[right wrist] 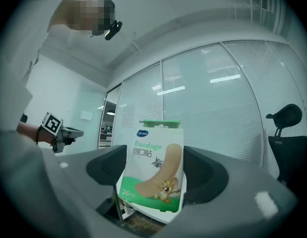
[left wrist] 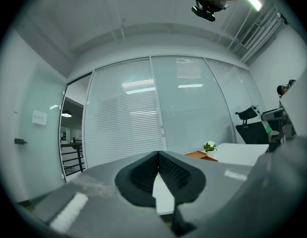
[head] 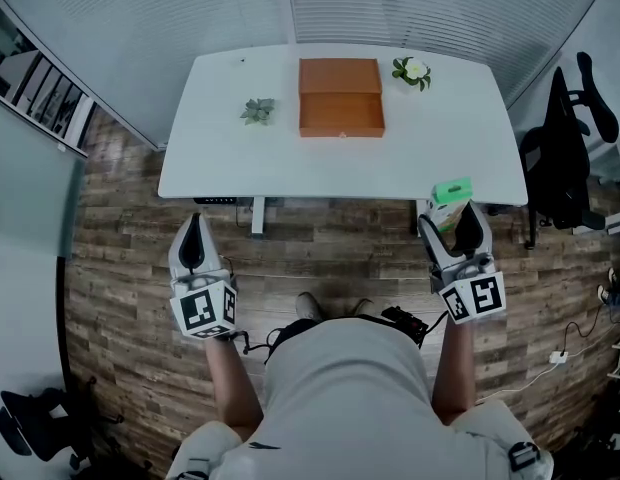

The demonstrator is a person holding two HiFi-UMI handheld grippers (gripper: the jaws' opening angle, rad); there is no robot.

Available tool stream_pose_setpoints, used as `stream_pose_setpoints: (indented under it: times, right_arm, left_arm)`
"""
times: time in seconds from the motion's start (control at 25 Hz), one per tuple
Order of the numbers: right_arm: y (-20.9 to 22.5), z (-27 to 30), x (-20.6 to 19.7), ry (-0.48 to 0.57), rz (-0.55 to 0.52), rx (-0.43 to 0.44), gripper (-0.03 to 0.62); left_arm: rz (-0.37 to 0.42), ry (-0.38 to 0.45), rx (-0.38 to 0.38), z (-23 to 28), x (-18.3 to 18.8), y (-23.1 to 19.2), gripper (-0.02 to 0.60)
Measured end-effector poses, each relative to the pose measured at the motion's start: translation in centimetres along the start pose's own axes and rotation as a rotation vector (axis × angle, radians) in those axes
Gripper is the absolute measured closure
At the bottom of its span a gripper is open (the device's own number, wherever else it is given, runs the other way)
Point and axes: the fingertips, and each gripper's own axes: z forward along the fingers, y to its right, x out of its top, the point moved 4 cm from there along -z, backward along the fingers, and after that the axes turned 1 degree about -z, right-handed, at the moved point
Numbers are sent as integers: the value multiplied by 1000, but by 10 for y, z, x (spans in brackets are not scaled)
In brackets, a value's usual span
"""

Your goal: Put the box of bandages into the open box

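While the person stands back from the white bench (head: 230,158), the head view shows the orange open box (head: 340,98) at its far middle, between a small plant (head: 258,111) on the left and flowers (head: 412,70) on the right. The left gripper (head: 195,230) hangs over the wooden floor (head: 120,268) at the near left. The right gripper (head: 455,213) holds the bandage box (head: 452,192) at the bench's near right edge, well apart from the open box.

Seen in the left gripper view, the left gripper (left wrist: 157,155) has its jaws together with nothing between them.

Seen in the right gripper view, the right gripper (right wrist: 157,172) is clamped on the bandage box (right wrist: 153,157), which stands upright, green flap on top.
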Motion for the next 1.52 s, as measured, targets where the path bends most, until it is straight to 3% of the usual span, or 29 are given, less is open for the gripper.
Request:
stream_pose_setpoints:
  times: [0.24, 0.92, 1.52]
  right_arm:
    - [-6, 15, 6, 43, 65, -29, 237]
    - [-35, 91, 10, 84, 75, -89, 237]
    - [29, 187, -6, 47, 65, -7, 237]
  left_arm:
    - [-5, -8, -16, 13, -7, -18, 577]
    - [-6, -17, -78, 78, -19, -84, 577]
    - [-17, -43, 13, 155, -22, -75, 577]
